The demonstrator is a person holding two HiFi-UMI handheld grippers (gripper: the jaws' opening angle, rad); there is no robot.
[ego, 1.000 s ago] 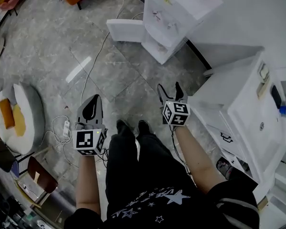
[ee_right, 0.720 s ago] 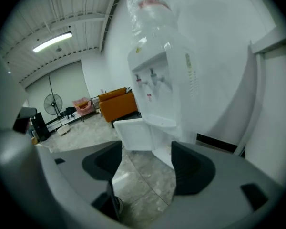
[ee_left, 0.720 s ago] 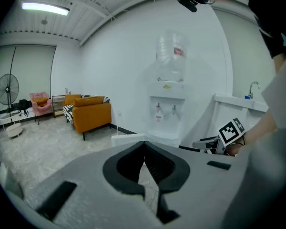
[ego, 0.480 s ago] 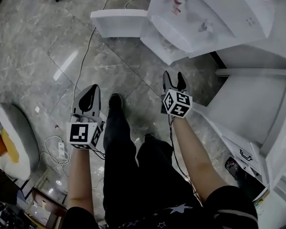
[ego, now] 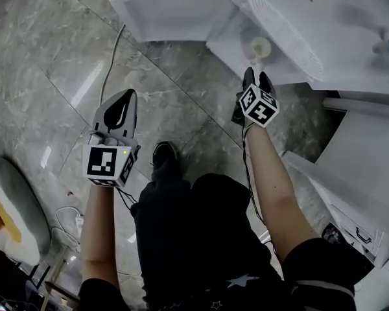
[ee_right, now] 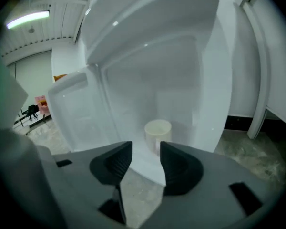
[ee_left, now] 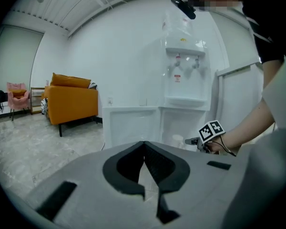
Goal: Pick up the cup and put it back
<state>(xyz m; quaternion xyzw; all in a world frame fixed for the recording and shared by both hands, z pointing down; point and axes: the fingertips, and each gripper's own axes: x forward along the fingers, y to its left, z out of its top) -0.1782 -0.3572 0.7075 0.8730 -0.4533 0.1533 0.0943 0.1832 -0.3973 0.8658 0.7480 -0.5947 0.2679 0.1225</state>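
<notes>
The right gripper (ego: 256, 76) faces the white water dispenser (ego: 324, 24), jaws half apart, closing on nothing. The left gripper (ego: 121, 100) hangs over the floor, jaws together, empty. The dispenser's lower door (ego: 172, 8) stands open, and the cup (ego: 260, 46) sits upright inside, just ahead of the right jaws.

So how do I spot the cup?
Find the tall white water dispenser. Its bottom cabinet is open, and the cup sits inside. It is small, round and cream, while everything around it is white.

support: cabinet floor (ee_right: 139, 163) | on it: cup (ee_right: 158, 130), upright
</notes>
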